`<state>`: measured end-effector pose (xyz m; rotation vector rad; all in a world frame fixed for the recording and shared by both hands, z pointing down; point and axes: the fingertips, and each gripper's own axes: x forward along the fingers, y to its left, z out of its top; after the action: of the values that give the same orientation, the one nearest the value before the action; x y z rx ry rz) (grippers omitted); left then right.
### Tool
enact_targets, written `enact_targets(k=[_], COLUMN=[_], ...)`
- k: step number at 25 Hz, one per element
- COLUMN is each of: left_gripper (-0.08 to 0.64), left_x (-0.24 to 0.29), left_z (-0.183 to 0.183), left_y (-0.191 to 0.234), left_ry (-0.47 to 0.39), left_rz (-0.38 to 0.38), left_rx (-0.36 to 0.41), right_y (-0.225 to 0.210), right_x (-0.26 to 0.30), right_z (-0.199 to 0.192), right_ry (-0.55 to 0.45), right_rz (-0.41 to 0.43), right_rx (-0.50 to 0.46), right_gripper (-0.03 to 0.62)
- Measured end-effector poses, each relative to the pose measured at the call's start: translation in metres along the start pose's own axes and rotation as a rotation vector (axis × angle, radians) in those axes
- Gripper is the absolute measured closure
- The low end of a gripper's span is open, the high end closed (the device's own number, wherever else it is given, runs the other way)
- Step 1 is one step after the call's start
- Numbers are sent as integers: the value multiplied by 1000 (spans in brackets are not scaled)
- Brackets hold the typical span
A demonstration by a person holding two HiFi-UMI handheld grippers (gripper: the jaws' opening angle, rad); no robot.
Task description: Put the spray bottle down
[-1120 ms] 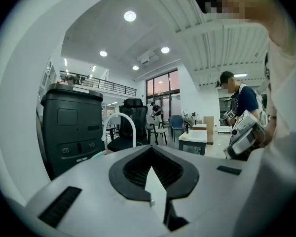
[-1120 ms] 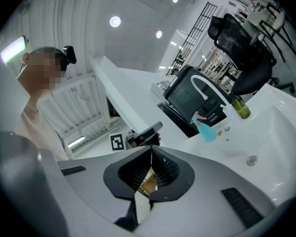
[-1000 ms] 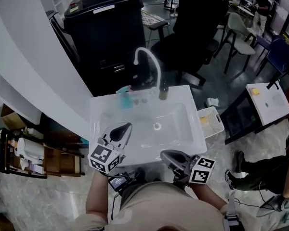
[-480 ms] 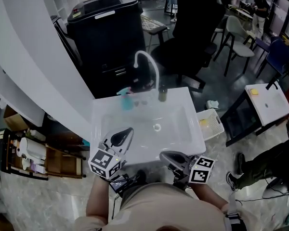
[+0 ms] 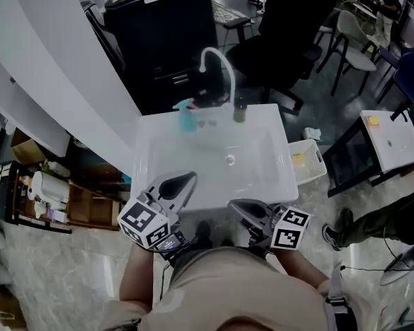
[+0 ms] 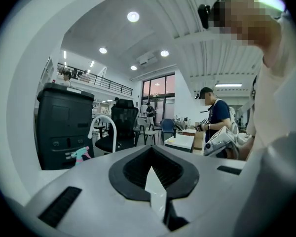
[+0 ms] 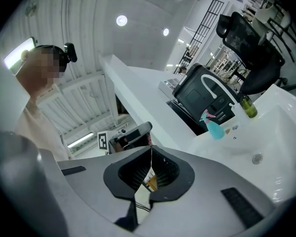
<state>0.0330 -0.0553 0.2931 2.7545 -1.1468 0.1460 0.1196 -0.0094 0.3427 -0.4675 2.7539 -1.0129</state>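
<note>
The teal spray bottle (image 5: 187, 119) with a pink trigger stands upright on the back left rim of the white sink (image 5: 283, 174), beside the white faucet (image 5: 219, 62). It also shows small in the left gripper view (image 6: 81, 154) and in the right gripper view (image 7: 214, 128). My left gripper (image 5: 187, 180) hangs shut and empty over the sink's front edge, far from the bottle. My right gripper (image 5: 237, 204) is at the front right edge, its jaws together with nothing between them. Both jaw tips (image 6: 152, 175) (image 7: 150, 154) meet in a thin seam.
A dark green bottle (image 5: 239, 110) stands right of the faucet. Behind the sink are a black cabinet (image 5: 167, 33) and a black office chair (image 5: 290, 40). A white basket (image 5: 305, 163) sits to the sink's right. A low shelf (image 5: 52, 198) with rolls is at the left.
Both grippers have drawn back from over the basin toward the sink's front edge, the left one more. The spray bottle has stayed on the back rim.
</note>
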Motion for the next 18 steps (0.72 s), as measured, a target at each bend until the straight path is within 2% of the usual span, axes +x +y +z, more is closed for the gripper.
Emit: enact_targets(k=[3,8,14,18], left_gripper=[551,551,551,551], left_x=[-6,-12,-18,-22], left_z=[-5,-20,-23,-18], left_y=[-20,-40,-42,-36], left_ry=[39,109,137,156], left_rz=[-61,-100,-107,-137], left_rx=[-27,-39,-63,-46], right_y=[0,-6,-12,-11], right_x=[-2,-9,-16,-11], right_z=[-2,0,9,15], right_ry=[16,63,70,63], right_rz=[-14,-62,-74,-69], right_rx=[-30,-172,-201,-220], right_gripper=[571,571,572,572])
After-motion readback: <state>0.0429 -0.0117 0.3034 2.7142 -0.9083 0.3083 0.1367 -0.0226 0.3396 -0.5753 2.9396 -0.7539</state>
